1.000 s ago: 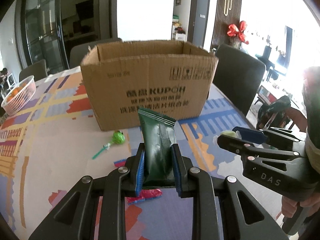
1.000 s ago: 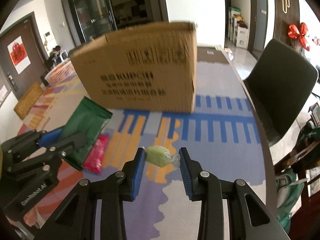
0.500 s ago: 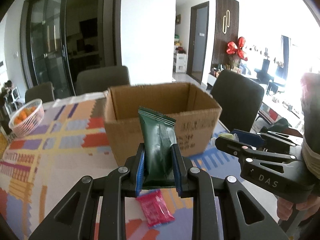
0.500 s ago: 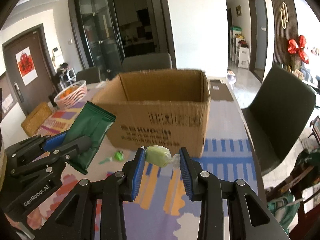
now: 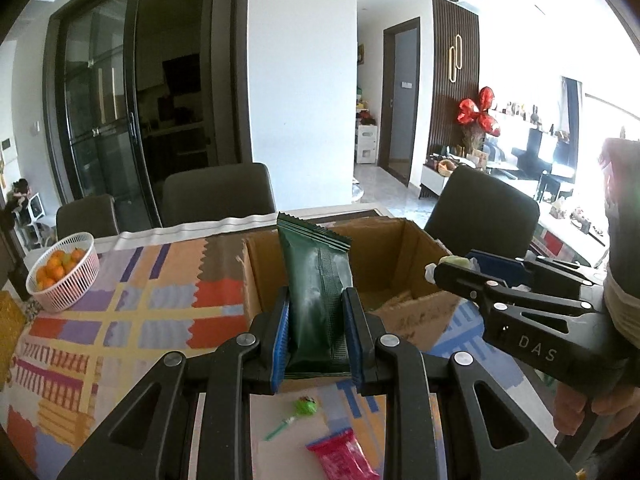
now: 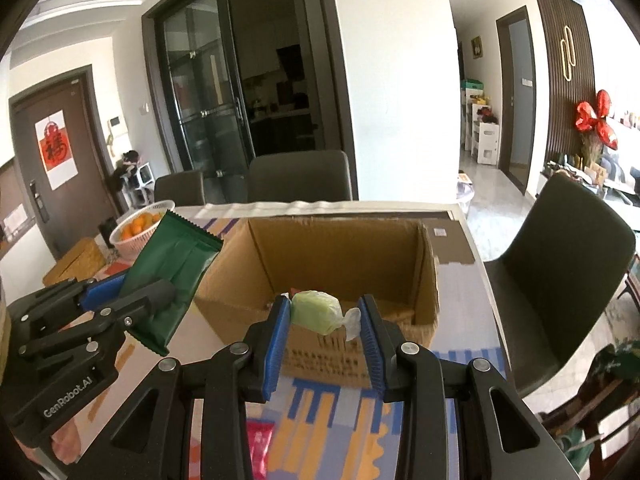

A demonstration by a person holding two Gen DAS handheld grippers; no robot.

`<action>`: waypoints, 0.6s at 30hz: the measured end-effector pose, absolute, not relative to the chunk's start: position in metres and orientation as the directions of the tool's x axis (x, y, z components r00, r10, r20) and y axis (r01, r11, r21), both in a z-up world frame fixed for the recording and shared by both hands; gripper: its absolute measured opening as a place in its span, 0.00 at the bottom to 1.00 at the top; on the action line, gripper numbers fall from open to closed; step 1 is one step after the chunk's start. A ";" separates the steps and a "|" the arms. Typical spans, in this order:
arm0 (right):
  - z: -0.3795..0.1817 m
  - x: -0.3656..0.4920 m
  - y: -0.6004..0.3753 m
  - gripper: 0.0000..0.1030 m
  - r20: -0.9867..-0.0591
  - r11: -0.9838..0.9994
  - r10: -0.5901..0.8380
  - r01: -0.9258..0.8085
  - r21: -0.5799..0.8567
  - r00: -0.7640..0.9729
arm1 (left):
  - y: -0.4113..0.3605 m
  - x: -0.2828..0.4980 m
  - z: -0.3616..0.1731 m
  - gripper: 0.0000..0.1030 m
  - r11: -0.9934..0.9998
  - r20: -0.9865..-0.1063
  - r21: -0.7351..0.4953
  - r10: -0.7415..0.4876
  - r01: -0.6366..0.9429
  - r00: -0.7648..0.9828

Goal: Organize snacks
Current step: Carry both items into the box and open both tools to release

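Note:
My left gripper [image 5: 316, 320] is shut on a dark green snack packet [image 5: 316, 280], held upright above the near edge of the open cardboard box [image 5: 400, 252]. My right gripper [image 6: 324, 320] is shut on a pale green wrapped candy [image 6: 316, 312], held just before the box's [image 6: 340, 248] near wall. The left gripper with the green packet [image 6: 172, 268] shows at the left of the right wrist view. The right gripper [image 5: 460, 268] shows at the right of the left wrist view. A green lollipop [image 5: 300, 410] and a pink packet [image 5: 340, 456] lie on the table below.
A white basket of oranges [image 5: 64, 276] stands at the far left of the patterned tablecloth [image 5: 140, 312]. Dark chairs stand behind the table [image 5: 216, 192] and at its right side [image 6: 560, 260]. The pink packet also shows in the right wrist view [image 6: 258, 448].
Both grippers have risen and moved toward the box with their snacks held. The box's inside now shows from above, and the lollipop and pink packet lie lower in view.

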State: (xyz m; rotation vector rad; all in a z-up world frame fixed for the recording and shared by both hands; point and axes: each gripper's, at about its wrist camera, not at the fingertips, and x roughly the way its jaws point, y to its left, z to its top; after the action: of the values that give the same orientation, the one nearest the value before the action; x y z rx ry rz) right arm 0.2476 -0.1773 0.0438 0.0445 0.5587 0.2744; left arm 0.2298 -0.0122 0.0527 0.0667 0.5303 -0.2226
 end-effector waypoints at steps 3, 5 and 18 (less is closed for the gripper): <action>0.047 0.257 -0.173 0.35 -0.518 0.965 0.260 -0.239 0.107 0.815 | -0.009 0.241 0.054 0.25 0.973 -0.514 0.009 -0.193 0.231 0.835; 0.048 0.263 -0.171 0.35 -0.521 0.967 0.253 -0.235 0.102 0.815 | -0.008 0.247 0.055 0.25 0.972 -0.519 0.012 -0.196 0.236 0.832; 0.036 0.299 -0.166 0.35 -0.569 0.975 0.219 -0.204 0.092 0.792 | -0.015 0.297 0.045 0.27 0.958 -0.581 0.035 -0.212 0.284 0.786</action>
State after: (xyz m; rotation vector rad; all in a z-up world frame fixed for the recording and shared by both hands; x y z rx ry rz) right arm 0.2988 -0.1664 0.0356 0.0264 0.6153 0.2275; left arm 0.2970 -0.0153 0.0452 0.1231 0.6103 -0.2683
